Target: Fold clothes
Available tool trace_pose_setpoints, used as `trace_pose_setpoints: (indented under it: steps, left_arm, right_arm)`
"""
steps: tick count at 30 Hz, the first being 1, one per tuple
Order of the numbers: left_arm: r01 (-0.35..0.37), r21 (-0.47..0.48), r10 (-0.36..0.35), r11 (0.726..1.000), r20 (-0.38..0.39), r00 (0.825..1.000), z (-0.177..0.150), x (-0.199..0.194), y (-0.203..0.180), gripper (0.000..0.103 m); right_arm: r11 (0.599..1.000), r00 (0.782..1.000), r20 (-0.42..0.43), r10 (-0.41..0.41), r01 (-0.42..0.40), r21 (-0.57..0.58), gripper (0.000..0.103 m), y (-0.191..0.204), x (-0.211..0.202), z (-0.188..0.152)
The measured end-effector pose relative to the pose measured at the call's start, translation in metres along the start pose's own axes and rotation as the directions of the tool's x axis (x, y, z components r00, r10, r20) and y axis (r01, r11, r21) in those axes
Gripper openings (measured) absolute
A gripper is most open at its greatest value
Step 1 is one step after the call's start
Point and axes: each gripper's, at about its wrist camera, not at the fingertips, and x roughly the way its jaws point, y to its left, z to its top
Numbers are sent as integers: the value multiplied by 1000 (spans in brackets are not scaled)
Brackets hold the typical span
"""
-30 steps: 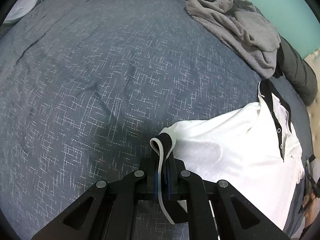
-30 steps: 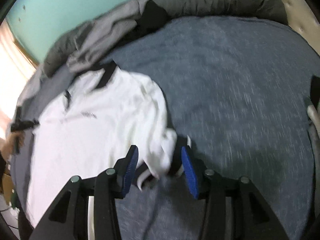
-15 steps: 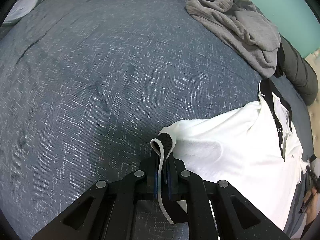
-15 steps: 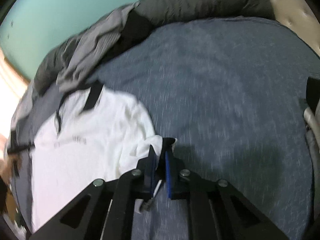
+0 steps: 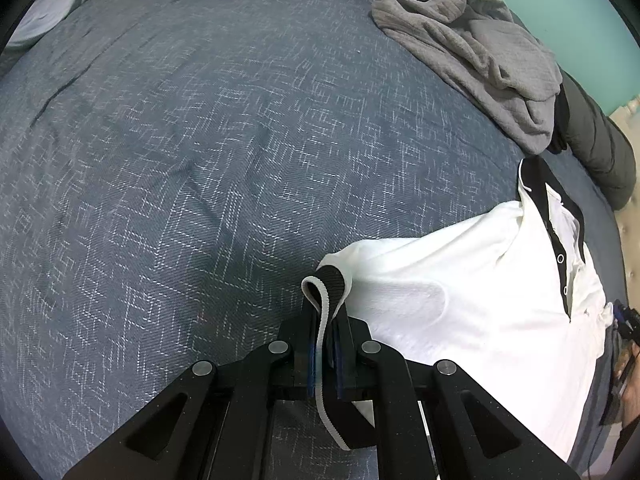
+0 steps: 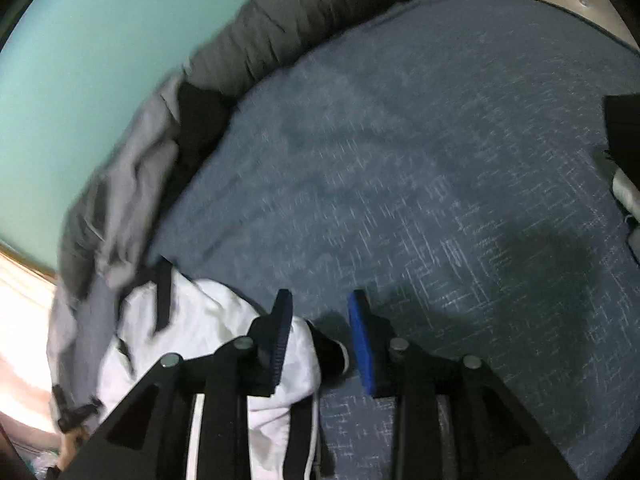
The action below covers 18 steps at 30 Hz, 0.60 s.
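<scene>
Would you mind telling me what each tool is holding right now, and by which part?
The left tool grips the white polo shirt by its black sleeve cuff. The right tool is opening; the other cuff lies between its jaws, unpinched.

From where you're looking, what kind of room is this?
Most likely a bedroom. The work surface looks like a bed spread with a dark blue woven bedcover, a rolled dark grey quilted duvet lies along its far edge, and a crumpled grey knitted garment waits beside a white polo shirt.
</scene>
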Motion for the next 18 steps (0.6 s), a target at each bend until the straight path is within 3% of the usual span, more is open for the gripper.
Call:
trace_pose_setpoints:
  steps: [5,9,13,18]
  left_arm:
    - [6,-7,-6,1000,2,1000,-2,-2,4,8]
    - [17,-17,-16,1000,6,1000,-5,-6,10,8]
    - [32,-22,-31,999,36,999,-8,-17,15,8]
    - [51,-24,-50,998,63,997,-5,-30,13,12]
  right_arm:
    - [997,999,11,53,-52,-58,31,3,-22,-18]
    - [994,999,-36,18,-22,-110,31,8,-27,-49]
    - [995,998,-17,61,-62,-77,37,3,-40,-82]
    - [986,994,-4,106,-106,-131,39,19,-56,-127]
